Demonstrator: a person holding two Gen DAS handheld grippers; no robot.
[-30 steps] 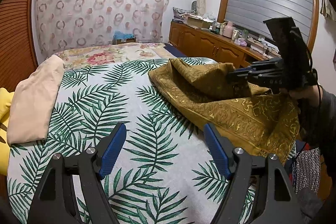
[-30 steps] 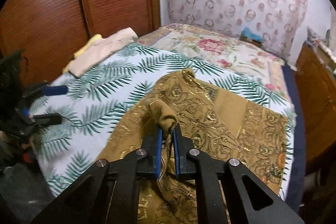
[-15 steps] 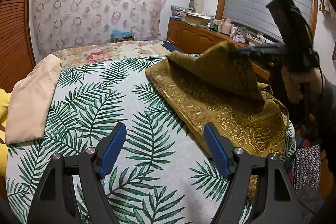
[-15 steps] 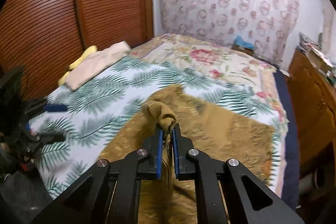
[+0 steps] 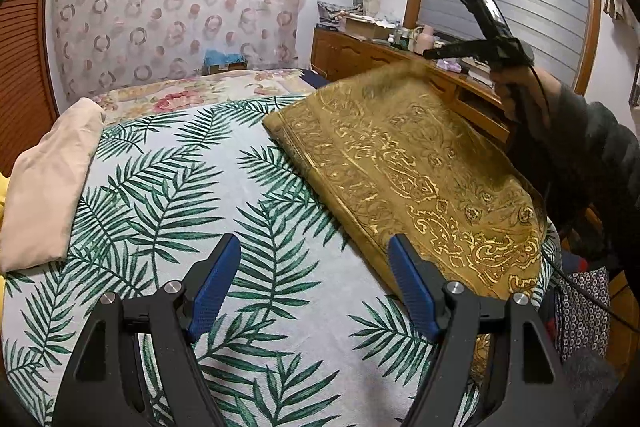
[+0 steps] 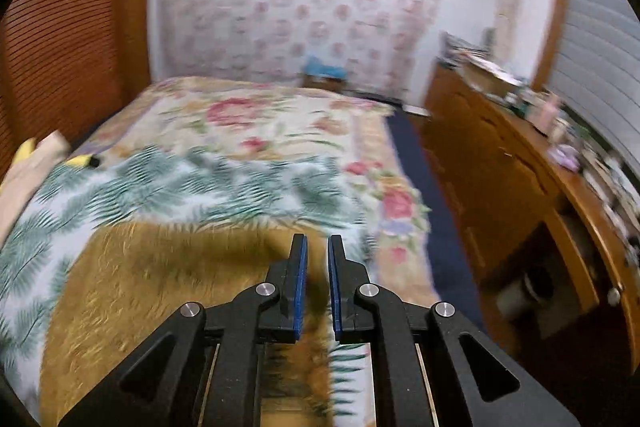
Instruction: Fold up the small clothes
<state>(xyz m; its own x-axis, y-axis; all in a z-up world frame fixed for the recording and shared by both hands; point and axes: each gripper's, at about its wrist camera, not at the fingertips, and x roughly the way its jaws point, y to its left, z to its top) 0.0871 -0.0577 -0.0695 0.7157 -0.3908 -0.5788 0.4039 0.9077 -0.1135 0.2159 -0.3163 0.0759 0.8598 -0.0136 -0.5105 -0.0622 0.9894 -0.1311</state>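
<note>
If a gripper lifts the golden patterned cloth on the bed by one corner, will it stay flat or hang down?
The golden cloth would probably sag: it is thin and lies flat on the palm-leaf bedspread. It seems light, since its far edge sits raised near the right gripper. Its shiny print suggests it may slip between smooth pads.

We see a mustard-gold cloth (image 5: 416, 163) with brighter gold scrollwork and a banded border, lying just ahead and to the right of the left tongs (image 5: 314, 283), whose pads are blue on black arms. Under it the bed cover (image 5: 168, 195) is white with dark green palm fronds. Left of those tongs lies a plain beige garment (image 5: 48, 179) with yellow showing at its edge. Beyond is a cream quilt (image 6: 256, 119) with pink flowers. The right tongs (image 6: 317, 277) show the same blue pads on black.
</note>
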